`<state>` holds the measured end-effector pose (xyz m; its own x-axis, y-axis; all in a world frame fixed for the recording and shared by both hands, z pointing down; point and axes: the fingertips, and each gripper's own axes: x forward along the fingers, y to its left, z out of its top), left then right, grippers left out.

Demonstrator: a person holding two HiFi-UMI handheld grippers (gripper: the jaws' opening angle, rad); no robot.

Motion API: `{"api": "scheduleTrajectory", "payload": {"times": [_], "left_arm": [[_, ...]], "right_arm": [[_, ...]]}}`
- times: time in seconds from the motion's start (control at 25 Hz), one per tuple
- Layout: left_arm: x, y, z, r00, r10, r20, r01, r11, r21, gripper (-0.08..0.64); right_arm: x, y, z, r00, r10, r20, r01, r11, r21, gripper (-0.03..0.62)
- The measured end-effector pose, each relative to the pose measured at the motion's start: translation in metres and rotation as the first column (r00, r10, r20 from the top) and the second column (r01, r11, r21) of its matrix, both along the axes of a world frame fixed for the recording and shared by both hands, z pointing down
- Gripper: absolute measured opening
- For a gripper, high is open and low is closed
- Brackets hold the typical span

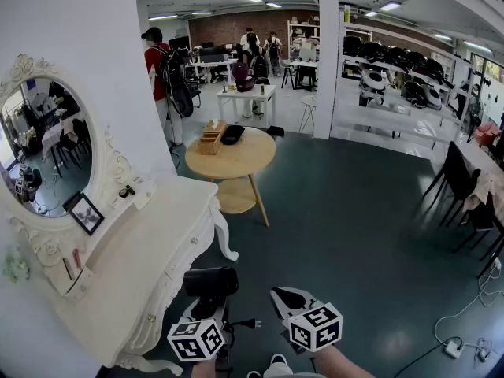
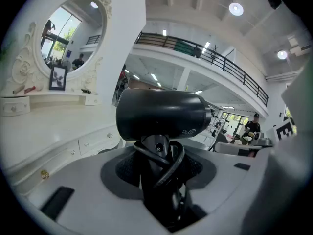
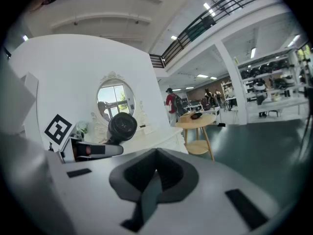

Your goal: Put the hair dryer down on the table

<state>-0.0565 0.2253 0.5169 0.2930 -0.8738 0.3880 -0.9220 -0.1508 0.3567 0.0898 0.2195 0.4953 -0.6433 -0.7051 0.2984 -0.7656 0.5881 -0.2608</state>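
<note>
No word, brand or number can be read with any certainty. The hair dryer [image 2: 161, 115] carries a small pale print [image 2: 190, 130] low on its barrel, toward the nozzle end, but it is too small to make out. Just below the hair dryer in the head view, the marker cube [image 1: 196, 339] bears only black-and-white square patterns, as does the second marker cube [image 1: 315, 327] to its right; neither shows letters or digits
</note>
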Motion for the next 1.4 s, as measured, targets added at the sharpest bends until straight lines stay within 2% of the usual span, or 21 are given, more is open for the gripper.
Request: {"api": "scheduleTrajectory", "payload": {"times": [0.4,0.68,1.08,1.4], "left_arm": [[0.008,-0.015,0.004,1.0,0.012,0.021,-0.012,1.0,-0.013,0.187],[0.011,-0.03,0.002,0.999,-0.007,0.035,0.007,1.0,-0.005,0.187],[0.013,-0.045,-0.007,0.998,-0.037,0.045,0.036,0.999,0.023,0.187],[0.007,-0.074,-0.001,0.998,-0.054,0.036,0.054,0.999,0.007,0.187]], "right_arm": [[0.005,-0.019,0.008,1.0,0.009,0.022,-0.008,1.0,-0.019,0.002],[0.015,-0.033,0.002,0.996,0.006,0.089,-0.006,1.0,0.0,0.003],[0.022,-0.046,0.008,0.996,-0.029,0.084,0.03,0.999,-0.015,0.003],[0.02,-0.07,0.013,0.996,-0.037,0.08,0.04,0.999,-0.034,0.003]]}}
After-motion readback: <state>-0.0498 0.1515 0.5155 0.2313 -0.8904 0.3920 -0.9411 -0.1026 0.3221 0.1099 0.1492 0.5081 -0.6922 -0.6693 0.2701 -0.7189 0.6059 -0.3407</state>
